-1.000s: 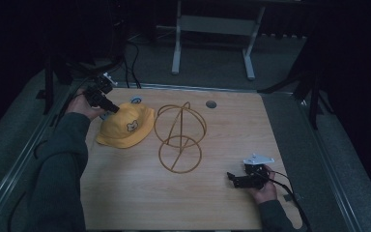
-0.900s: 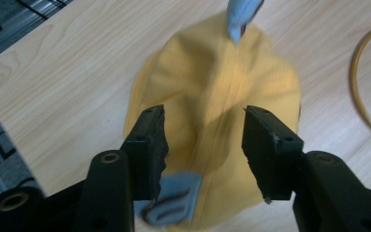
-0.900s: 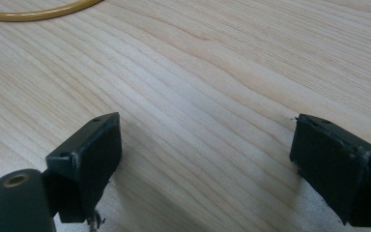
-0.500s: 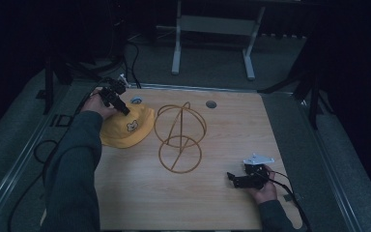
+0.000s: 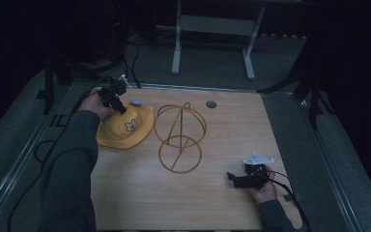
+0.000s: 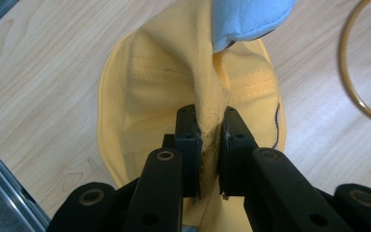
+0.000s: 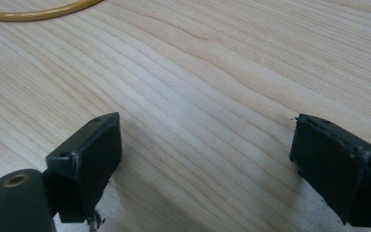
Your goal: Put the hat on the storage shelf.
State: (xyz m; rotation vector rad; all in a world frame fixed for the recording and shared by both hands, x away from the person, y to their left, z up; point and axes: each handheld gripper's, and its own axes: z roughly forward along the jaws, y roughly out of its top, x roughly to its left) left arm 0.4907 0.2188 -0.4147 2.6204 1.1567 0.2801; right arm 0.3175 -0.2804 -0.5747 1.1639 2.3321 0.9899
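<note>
A yellow bucket hat [image 5: 123,130] with a bear patch lies on the left part of the wooden table [image 5: 222,130]. At its far edge my left gripper [image 5: 121,108] has just been closing and now pinches a raised fold of the yellow hat [image 6: 140,87] between its pads [image 6: 189,140]. A light blue piece [image 6: 249,17] sticks up just beyond that fold. Right of the hat stands a golden wire stand [image 5: 178,137] made of rings. Near the front right, my right gripper [image 5: 233,178] rests low with nothing in it; its jaws [image 7: 205,140] stand wide apart over bare wood.
A dark round hole [image 5: 211,104] sits in the table's far edge. White frame legs [image 5: 176,43] stand on the floor beyond the table. Cables [image 5: 43,145] trail along the left side. An arc of the stand's gold base ring [image 7: 38,12] lies ahead of the right jaws.
The left hand shifted right onto the hat's far edge, and its jaws came together on a fold of the fabric. The right hand stayed still.
</note>
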